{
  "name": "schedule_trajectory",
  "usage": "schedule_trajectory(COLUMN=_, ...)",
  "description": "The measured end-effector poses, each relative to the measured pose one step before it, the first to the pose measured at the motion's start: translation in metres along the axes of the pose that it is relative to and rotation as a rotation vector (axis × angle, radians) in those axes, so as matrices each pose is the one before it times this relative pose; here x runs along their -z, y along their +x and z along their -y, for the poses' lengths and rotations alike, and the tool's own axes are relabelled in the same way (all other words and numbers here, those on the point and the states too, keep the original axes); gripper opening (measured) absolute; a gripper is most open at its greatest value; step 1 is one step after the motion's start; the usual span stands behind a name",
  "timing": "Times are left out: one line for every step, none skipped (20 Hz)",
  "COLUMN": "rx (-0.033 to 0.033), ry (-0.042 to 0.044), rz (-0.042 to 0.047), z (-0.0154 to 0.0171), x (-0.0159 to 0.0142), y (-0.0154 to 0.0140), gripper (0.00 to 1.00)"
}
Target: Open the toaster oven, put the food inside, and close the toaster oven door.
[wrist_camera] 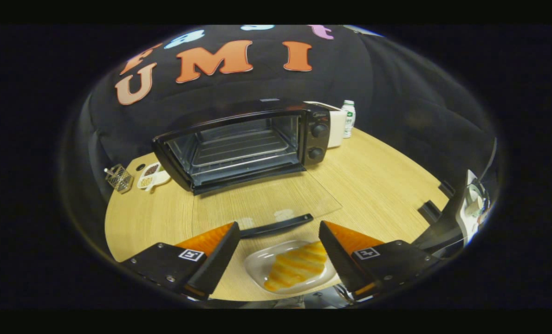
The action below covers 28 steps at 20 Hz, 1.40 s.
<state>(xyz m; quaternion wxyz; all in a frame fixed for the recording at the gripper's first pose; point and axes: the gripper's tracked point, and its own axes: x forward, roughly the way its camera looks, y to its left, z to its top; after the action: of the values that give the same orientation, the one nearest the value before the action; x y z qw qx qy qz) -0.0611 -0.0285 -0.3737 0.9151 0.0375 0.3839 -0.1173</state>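
Observation:
A black toaster oven (243,141) stands at the back of the wooden table (378,185), its glass door (266,202) folded down flat toward me with the dark handle (276,226) at the near end. Inside I see a wire rack (238,148). A striped golden pastry (296,269) lies on a pale plate (262,264) just this side of the door handle. My gripper (278,248) hovers above the plate, open, with the pastry between and below its fingers and nothing held.
Left of the oven sit a small wire holder (119,177) and a white dish of snacks (152,175). Behind the oven's right side stand a white box (337,127) and a small bottle (348,118). Black clamps (431,211) line the table's right edge.

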Motion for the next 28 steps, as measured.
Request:
schedule_trajectory(rx=0.01330, ry=0.01069, rz=-0.01932, z=0.00252, x=0.00923, y=-0.00641, gripper=1.00)
schedule_trajectory(rx=0.01869, ry=0.01187, rz=-0.01958, z=0.00326, x=0.00965, y=-0.00539, gripper=1.00)
schedule_trajectory(rx=0.01972, ry=0.01149, rz=-0.01983, z=0.00445, x=0.01023, y=-0.00414, gripper=1.00)
schedule_trajectory(rx=0.01302, ry=0.01399, rz=-0.01944, z=0.00286, x=0.00956, y=-0.00196, gripper=1.00)
schedule_trajectory(rx=0.00567, ry=0.01562, rz=-0.01996, z=0.00072, x=0.01039, y=-0.00193, gripper=1.00)
schedule_trajectory(rx=0.00412, ry=0.02148, rz=-0.02324, z=0.00101, x=0.01028, y=-0.00018, gripper=1.00)
schedule_trajectory(rx=-0.00197, ry=0.02219, rz=-0.02451, z=-0.00024, x=0.00998, y=0.00044, gripper=1.00)
schedule_trajectory(rx=0.00687, ry=0.01843, rz=-0.02184, z=0.00044, x=0.00901, y=0.00248, gripper=1.00)
schedule_trajectory(rx=0.01689, ry=0.01063, rz=-0.01643, z=0.00254, x=0.00762, y=0.00353, gripper=1.00)
schedule_trajectory(rx=0.01609, ry=0.00701, rz=-0.01923, z=0.00298, x=0.00686, y=0.00338, gripper=1.00)
schedule_trajectory(rx=0.00470, ry=0.01262, rz=-0.01397, z=-0.00024, x=0.00572, y=0.00427, gripper=1.00)
schedule_trajectory(rx=0.00587, ry=0.00883, rz=-0.01700, z=-0.00084, x=0.00532, y=0.00468, gripper=1.00)
schedule_trajectory(rx=0.01176, ry=0.00671, rz=-0.01703, z=0.00113, x=0.00532, y=0.00353, gripper=1.00)
schedule_trajectory(rx=0.00917, ry=0.00502, rz=-0.01266, z=-0.00073, x=0.00325, y=0.00456, gripper=1.00)
schedule_trajectory(rx=0.00614, ry=0.00057, rz=-0.01111, z=-0.00154, x=0.00374, y=0.00401, gripper=1.00)
schedule_trajectory(rx=-0.00386, ry=-0.00334, rz=-0.00863, z=-0.00274, x=0.00136, y=0.00333, gripper=1.00)
schedule_trajectory(rx=-0.00493, ry=-0.00180, rz=-0.01258, z=-0.00241, x=0.00364, y=0.00262, gripper=1.00)
schedule_trajectory(rx=0.00429, ry=0.00298, rz=-0.01007, z=-0.00103, x=0.00165, y=0.00280, gripper=1.00)
schedule_trajectory(rx=0.01040, ry=0.00087, rz=-0.00542, z=0.00095, x=0.00069, y=0.00184, gripper=0.99)
schedule_trajectory(rx=0.00232, ry=0.00358, rz=-0.00447, z=-0.00098, x=0.00049, y=0.00369, gripper=0.95)
schedule_trajectory(rx=-0.00085, ry=0.00606, rz=-0.00840, z=-0.00222, x=0.00157, y=0.00103, gripper=0.87)
schedule_trajectory(rx=-0.00287, ry=0.00261, rz=-0.01041, z=-0.00252, x=0.00217, y=0.00262, gripper=0.85)
schedule_trajectory(rx=0.00686, ry=-0.00548, rz=0.00093, z=0.00061, x=-0.00062, y=-0.00019, gripper=0.78)
schedule_trajectory(rx=0.00367, ry=-0.01056, rz=0.00184, z=0.00039, x=-0.00178, y=0.00182, gripper=0.76)
schedule_trajectory(rx=0.00286, ry=-0.00576, rz=-0.00346, z=-0.00036, x=0.00164, y=-0.00059, gripper=0.73)
schedule_trajectory(rx=-0.00205, ry=0.00628, rz=-0.00414, z=-0.00101, x=-0.00031, y=0.00087, gripper=0.72)
schedule_trajectory(rx=-0.00519, ry=0.00675, rz=-0.00339, z=-0.00061, x=0.00061, y=-0.00059, gripper=0.69)
schedule_trajectory(rx=-0.00844, ry=0.00401, rz=0.00213, z=-0.00110, x=0.00030, y=-0.00038, gripper=0.67)
